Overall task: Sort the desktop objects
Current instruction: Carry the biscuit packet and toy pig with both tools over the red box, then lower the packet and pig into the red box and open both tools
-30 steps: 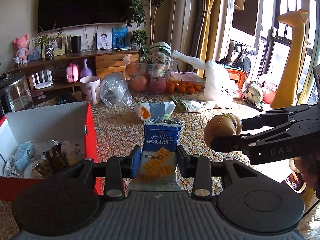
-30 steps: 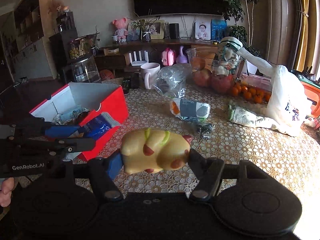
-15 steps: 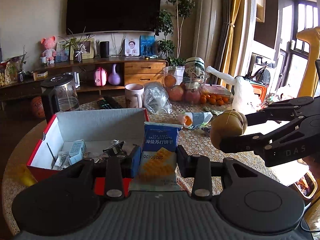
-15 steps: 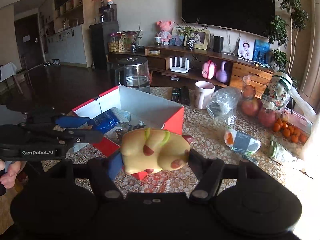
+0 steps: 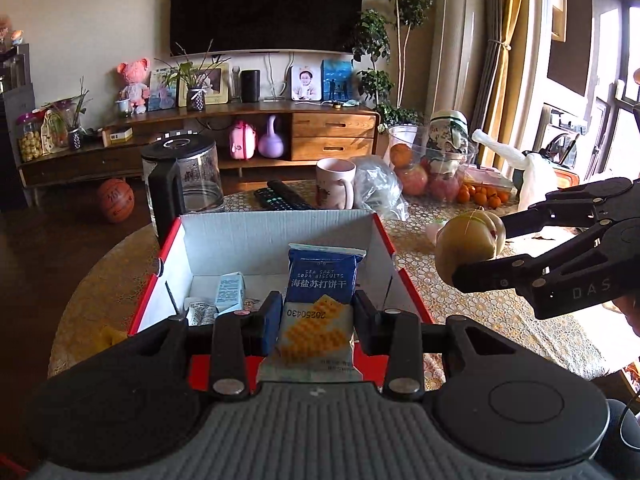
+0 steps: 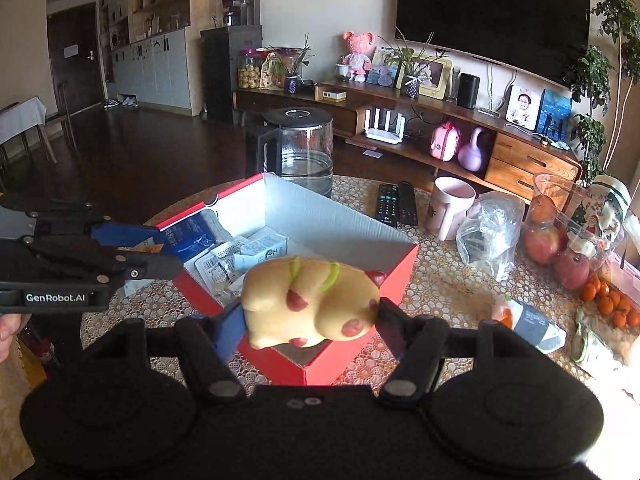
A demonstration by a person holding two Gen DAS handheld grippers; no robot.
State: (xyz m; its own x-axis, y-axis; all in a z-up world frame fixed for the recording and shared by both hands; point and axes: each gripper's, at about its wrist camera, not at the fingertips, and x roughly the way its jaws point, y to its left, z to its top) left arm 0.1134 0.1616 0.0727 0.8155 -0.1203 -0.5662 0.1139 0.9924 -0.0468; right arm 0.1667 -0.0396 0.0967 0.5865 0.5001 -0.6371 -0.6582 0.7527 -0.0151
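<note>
My left gripper (image 5: 316,316) is shut on a blue soda biscuit packet (image 5: 318,300) and holds it over the near edge of the red box (image 5: 384,236). The box has white inner walls and holds several small packets (image 5: 230,290). My right gripper (image 6: 310,314) is shut on a yellow squishy animal toy (image 6: 312,300) above the box's near corner (image 6: 360,280). The toy also shows in the left wrist view (image 5: 468,246), right of the box. The left gripper with the packet (image 6: 188,236) shows in the right wrist view, at the box's left side.
On the patterned round table (image 5: 460,300) stand a glass kettle (image 5: 182,184), two remotes (image 5: 280,198), a pink mug (image 5: 334,188), a clear plastic bag (image 5: 378,192), a fruit bowl (image 5: 432,168), small oranges (image 5: 484,196) and a blue-white packet (image 6: 528,322).
Both grippers have swung left toward the red box with their loads. The box now lies straight ahead of the left gripper and under the right one.
</note>
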